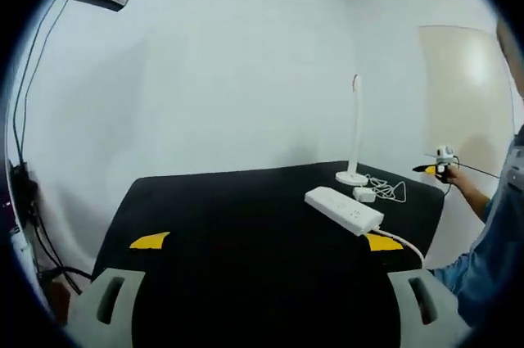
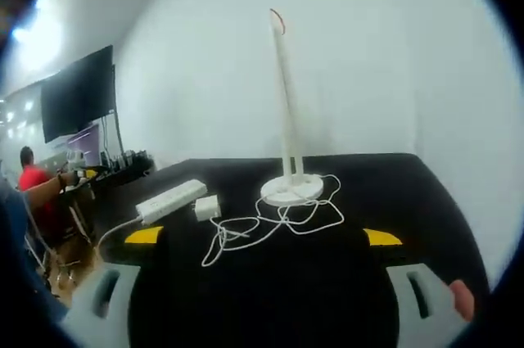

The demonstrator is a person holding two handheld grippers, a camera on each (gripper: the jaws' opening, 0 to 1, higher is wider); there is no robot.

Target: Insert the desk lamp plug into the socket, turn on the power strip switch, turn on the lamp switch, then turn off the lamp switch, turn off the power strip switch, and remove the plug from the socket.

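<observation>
On a black table (image 1: 246, 217) lies a white power strip (image 1: 344, 209) with its own cable running off the near right edge. Behind it stands a slim white desk lamp (image 1: 354, 131), with its white plug (image 1: 364, 194) and loose cord (image 1: 393, 192) lying beside the strip, not in a socket. My left gripper (image 1: 266, 241) hangs open over the near table edge, well short of the strip. From the other side, my right gripper (image 2: 262, 237) is open in front of the lamp (image 2: 286, 102), cord (image 2: 270, 225), plug (image 2: 206, 207) and strip (image 2: 170, 199). The right gripper (image 1: 442, 168) shows at the table's far right, in a hand.
White walls stand behind the table. A dark screen (image 2: 78, 94) hangs on the left wall, with a cluttered desk and a person in red (image 2: 33, 178) below it. Cables (image 1: 24, 201) hang at the far left. A blue sleeve (image 1: 491, 250) is at the right edge.
</observation>
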